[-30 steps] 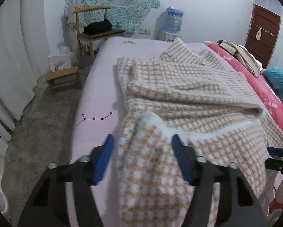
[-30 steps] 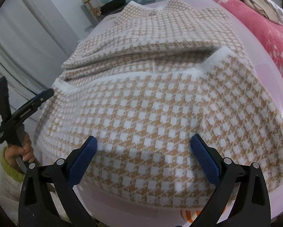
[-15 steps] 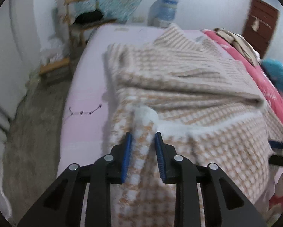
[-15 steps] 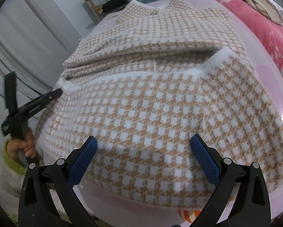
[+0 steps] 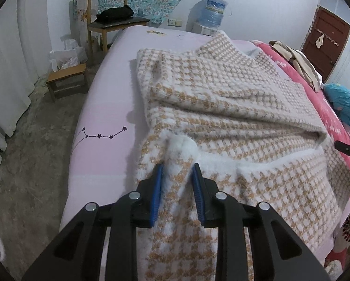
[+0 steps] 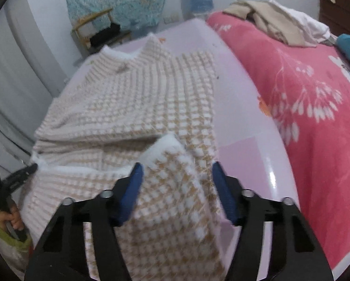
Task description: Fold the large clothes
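Checked sweater (image 5: 233, 107) spread on the lilac bed (image 5: 109, 107), both corners of its near hem taken up.

The left gripper (image 5: 176, 175) was clamped on a bunched white-edged hem corner. The right gripper (image 6: 177, 175) had just been closing around the other corner; its blue pads (image 6: 224, 194) were not seen pressing the knit. A pink quilt (image 6: 303, 98) lay alongside.

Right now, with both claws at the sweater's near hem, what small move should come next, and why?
Probably finish closing the right claw on the hem. The left claw already pinches the sweater at its corner, while the right one has just been closing with the fabric between its pads, gaps still showing. Both corners need gripping before lifting the hem to fold.
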A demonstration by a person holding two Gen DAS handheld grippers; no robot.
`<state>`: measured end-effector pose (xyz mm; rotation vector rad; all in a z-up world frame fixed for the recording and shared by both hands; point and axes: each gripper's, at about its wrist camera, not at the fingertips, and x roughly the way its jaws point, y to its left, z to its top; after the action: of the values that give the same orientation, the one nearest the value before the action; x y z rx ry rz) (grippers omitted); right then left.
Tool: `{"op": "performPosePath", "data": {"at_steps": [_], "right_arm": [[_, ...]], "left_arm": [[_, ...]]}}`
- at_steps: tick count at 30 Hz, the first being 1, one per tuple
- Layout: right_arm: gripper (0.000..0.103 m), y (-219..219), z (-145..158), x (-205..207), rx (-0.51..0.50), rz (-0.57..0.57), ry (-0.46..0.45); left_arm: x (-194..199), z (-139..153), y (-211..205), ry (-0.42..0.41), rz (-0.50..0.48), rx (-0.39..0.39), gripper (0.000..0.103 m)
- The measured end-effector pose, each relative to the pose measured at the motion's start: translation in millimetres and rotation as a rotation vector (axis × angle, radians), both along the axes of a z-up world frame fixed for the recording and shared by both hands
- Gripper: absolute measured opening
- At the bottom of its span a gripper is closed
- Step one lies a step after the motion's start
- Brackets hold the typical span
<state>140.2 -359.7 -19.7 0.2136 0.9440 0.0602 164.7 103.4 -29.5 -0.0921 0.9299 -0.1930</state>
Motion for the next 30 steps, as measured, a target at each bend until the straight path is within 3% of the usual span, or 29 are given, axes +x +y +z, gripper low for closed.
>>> {"op": "performPosePath", "data": {"at_steps": [12,16,23,27,30], "right_arm": [[0.006,19,-7,-11,-0.075,0.064,0.061],[0.005,33,11,-15,-0.127,0.067,0.004],[0.004,20,71,-17,-0.106,0.016,-0.168],[0.004,14,57,7,-0.082,-0.006,-0.15],[0.005,13,20,33,-0.072,-0.017,-0.066]], "left_arm": [[-2,0,-3,-0.014,-0.004,0.029,0.023],[-10,20,-5,-0.077,-0.003,0.04,0.01],[4,74,2,-0.245,0.004,-0.002,0.01],[29,59,-8,-0.241,0.002,0.046,0.01],[40,32,-10,-0.174,0.008,0.065,0.01]]}}
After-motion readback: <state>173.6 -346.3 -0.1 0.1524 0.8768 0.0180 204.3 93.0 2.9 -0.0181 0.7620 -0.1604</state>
